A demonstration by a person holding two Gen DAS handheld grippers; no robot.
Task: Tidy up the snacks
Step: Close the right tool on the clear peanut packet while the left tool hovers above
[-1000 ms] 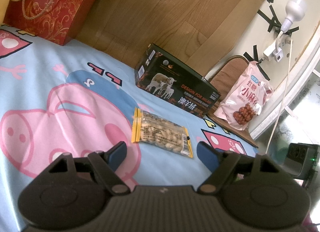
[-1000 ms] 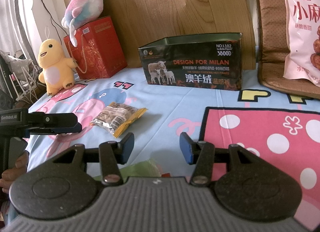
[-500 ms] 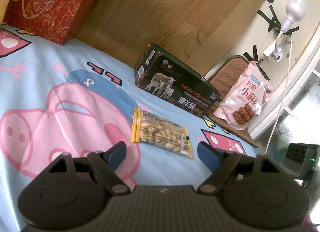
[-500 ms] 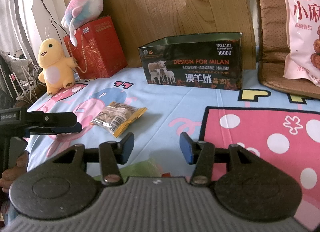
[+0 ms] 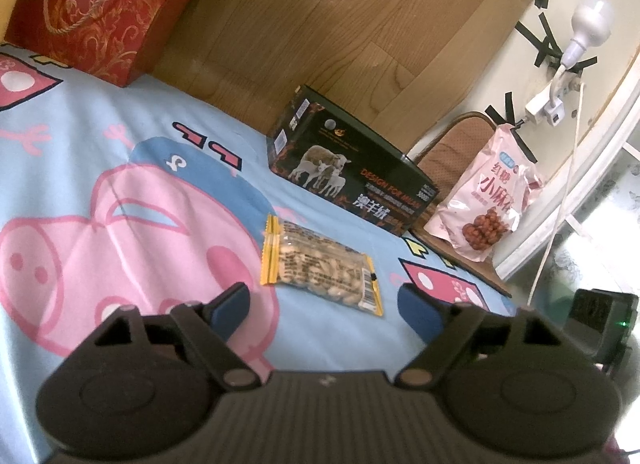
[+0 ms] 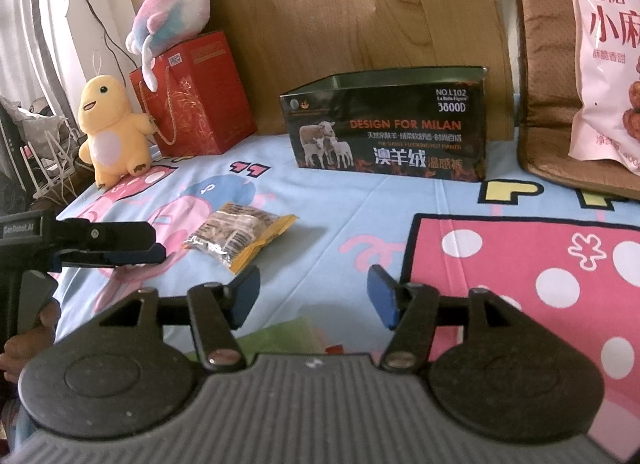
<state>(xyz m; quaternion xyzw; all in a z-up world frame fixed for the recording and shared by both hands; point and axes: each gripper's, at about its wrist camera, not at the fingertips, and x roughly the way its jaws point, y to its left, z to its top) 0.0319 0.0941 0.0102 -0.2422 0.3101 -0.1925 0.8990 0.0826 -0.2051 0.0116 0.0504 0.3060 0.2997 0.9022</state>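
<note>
Bed, covered by a light-blue cartoon-pig printed sheet [image 5: 120,136], backed by a brown wood-grain headboard [image 5: 320,24].

Item: small clear packet of nuts with yellow sealed ends [image 5: 320,266], lying flat on the sheet at frame centre of the left view, apart from all else.

Item: dark rectangular open-topped box printed with sheep [image 6: 390,126], standing at the headboard, upper centre of the right view.

Item: large pink snack bag [image 5: 486,202], propped upright at right, on a brown cushion [image 6: 544,64].

Item: red gift bag with gold pattern [image 6: 196,100], upper left.

Left tongs [image 5: 324,304]: wide, having just opened further, nothing between the pads; the packet lay just beyond them.

Right tongs [image 6: 314,296]: moderately wide, also just opened, empty, above bare sheet.

Step in hand, as judged: preparing to pick up the nut packet. Next move would call for advancing the left tongs over the packet, closing across its width, then carrying it to the box.
</note>
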